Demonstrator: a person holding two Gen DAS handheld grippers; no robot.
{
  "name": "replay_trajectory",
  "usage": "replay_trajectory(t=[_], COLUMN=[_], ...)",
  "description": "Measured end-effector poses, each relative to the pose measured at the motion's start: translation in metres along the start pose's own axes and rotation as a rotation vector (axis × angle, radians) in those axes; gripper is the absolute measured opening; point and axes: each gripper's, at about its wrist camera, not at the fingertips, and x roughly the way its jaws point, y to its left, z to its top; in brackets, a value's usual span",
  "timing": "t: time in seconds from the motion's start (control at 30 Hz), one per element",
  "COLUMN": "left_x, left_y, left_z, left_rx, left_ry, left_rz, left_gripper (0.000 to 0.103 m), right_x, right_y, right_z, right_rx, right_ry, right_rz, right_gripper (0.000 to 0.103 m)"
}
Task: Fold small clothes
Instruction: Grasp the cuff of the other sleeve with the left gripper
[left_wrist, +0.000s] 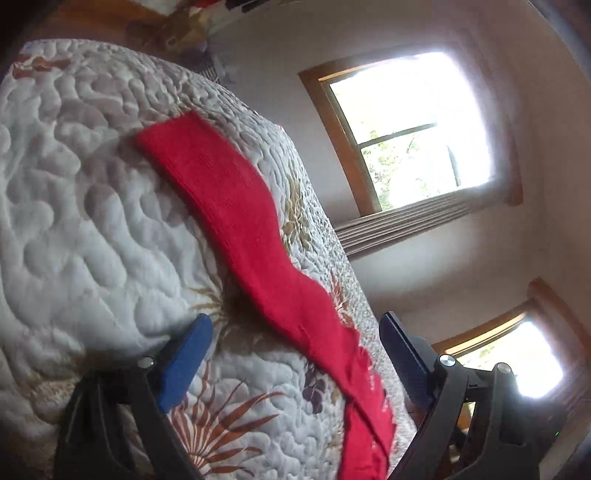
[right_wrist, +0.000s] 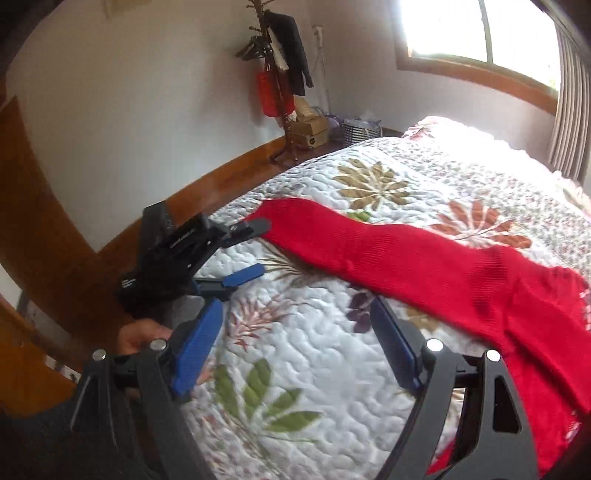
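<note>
From the left wrist, the red garment (left_wrist: 255, 236) lies stretched along the quilt (left_wrist: 92, 221) near the bed's edge, its near end cut off; the left gripper (left_wrist: 295, 332) gapes wide around it; from the right wrist, the right gripper (right_wrist: 295, 328) hovers spread over bare quilt, the garment just beside it.

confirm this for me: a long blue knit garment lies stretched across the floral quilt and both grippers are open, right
Not quite: the garment is red, not blue; only the gripper pads are blue. The right wrist view shows it plainly, stretched across the floral quilt. The rest holds: the left gripper and the right gripper are both open.
</note>
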Motion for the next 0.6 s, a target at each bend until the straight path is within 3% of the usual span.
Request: replay_trajectory(t=[0.1, 0.17, 0.23, 0.3, 0.4, 0.53, 0.6], left_x=[-0.014, -0.031, -0.045, -0.046, -0.022, -0.003, 0.002], left_y=[-0.001, -0.006, 0.001, 0.01, 0.028, 0.016, 0.014], left_z=[0.016, 0.025, 0.035, 0.046, 0.06, 0.07, 0.072], left_rx=[-0.073, -0.039, -0.07, -0.074, -0.118, -0.04, -0.034], left_ry=[0.002, -0.042, -0.084, -0.098, -0.044, -0.059, -0.088], left_rz=[-0.073, -0.067, -0.064, -0.009, 0.094, 0.21, 0.255], left_gripper=[0.092, 0.092, 0.092, 0.093, 0.092, 0.092, 0.085], right_x=[0.008, 0.006, 0.001, -0.005, -0.019, -0.042, -0.054], right_y=[0.019, 0.024, 0.029, 0.033, 0.035, 0.034, 0.028], right_z=[-0.016, -0.03, -0.043, -0.053, -0.072, -0.093, -0.104], right_rx=[-0.009, 0.004, 0.0, -0.007, 0.014, 0.056, 0.097], right_ry=[0.005, 0.015, 0.018, 0.012, -0.004, -0.032, -0.046], right_rz=[0.019, 0.033, 0.029, 0.015, 0.026, 0.032, 0.032], right_gripper=[0.081, 0.081, 0.081, 0.081, 0.081, 0.081, 0.081])
